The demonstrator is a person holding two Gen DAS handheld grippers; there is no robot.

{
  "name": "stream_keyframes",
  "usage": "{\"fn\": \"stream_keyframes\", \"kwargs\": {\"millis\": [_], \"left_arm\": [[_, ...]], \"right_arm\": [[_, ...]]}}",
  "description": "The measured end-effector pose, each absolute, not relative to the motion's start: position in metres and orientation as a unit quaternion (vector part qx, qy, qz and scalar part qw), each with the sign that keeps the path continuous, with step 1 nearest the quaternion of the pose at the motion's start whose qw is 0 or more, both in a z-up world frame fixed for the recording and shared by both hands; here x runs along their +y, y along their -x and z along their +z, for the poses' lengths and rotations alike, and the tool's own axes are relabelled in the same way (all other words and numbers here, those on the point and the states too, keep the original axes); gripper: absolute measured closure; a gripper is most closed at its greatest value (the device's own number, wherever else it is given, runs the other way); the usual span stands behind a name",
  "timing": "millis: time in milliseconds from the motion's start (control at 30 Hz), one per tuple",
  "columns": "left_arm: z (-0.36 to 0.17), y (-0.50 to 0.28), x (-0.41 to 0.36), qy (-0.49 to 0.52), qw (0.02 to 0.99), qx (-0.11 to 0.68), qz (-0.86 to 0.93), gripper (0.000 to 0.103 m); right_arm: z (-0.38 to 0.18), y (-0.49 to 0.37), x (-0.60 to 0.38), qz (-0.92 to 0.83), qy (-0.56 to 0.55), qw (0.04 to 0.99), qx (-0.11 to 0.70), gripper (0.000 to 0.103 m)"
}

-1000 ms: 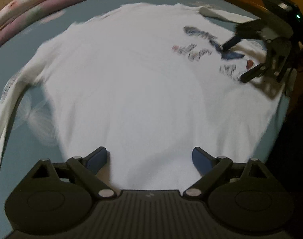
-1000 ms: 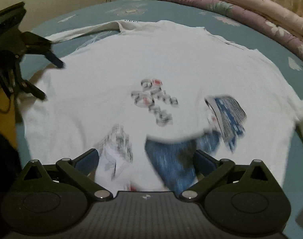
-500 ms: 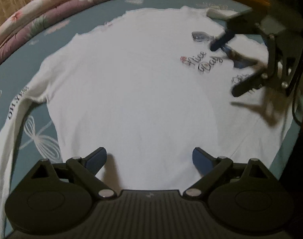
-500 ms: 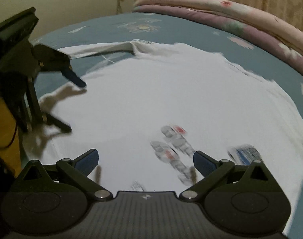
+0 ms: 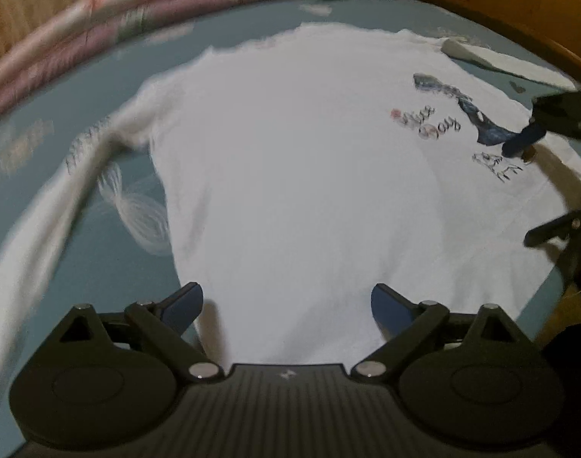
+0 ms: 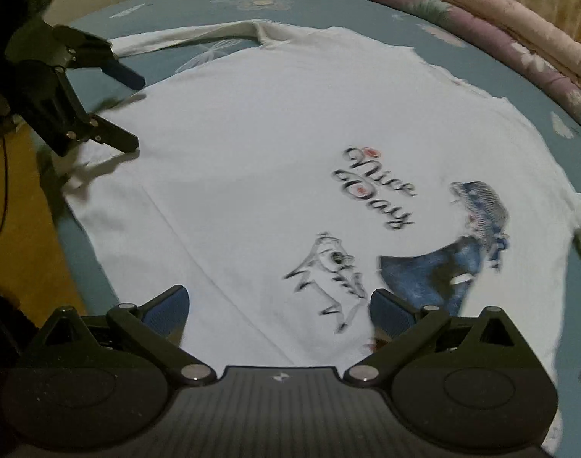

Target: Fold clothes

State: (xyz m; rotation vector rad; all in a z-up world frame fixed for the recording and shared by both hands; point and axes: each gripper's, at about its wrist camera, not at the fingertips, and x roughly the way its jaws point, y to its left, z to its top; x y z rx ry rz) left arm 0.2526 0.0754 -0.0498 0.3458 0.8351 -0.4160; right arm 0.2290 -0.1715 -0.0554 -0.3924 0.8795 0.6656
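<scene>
Blue bedding with pale flower prints (image 5: pixel 111 263) carries everything I can see, and the white shirt (image 5: pixel 290 175) lies spread flat across it, print side up, filling the middle of both views.

Nearest in my left view, my left gripper (image 5: pixel 286 305) hangs low over the bottom edge of the shirt with its jaws spread wide and nothing between them. In my right view, my right gripper (image 6: pixel 279 305) is likewise released, jaws apart, over the printed chest.

I judge the shirt light, thin and limp (it will sag and drag, not hold a shape), so pinching a single layer at a hem or shoulder seam looks safest. A long sleeve (image 5: pixel 42 221) trails off at the left of the left view; another (image 6: pixel 183 38) shows at the upper left of the right view.

Farther out, script on the chest reads "Nice Day" (image 6: pixel 378 187), with a blue figure (image 6: pixel 443 267) beside it and a sketched animal (image 6: pixel 328 267) below. Some lettering on the sleeve is too blurred to read.

At the far edge, pink and mauve quilts (image 6: pixel 481 19) lie rolled along the bed.

Flat and open as it lies, the shirt shows no fold.
</scene>
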Motion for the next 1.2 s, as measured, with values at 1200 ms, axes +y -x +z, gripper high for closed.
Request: {"fn": "stream_keyframes", "kwargs": {"millis": [1200], "left_arm": [[-0.062,-0.432,0.011,-0.012,0.883,0.444,-0.155,0.006]], "right_arm": [[-0.069,-0.367,-0.269,0.199,-0.011,0.895,0.400,0.000]]}}
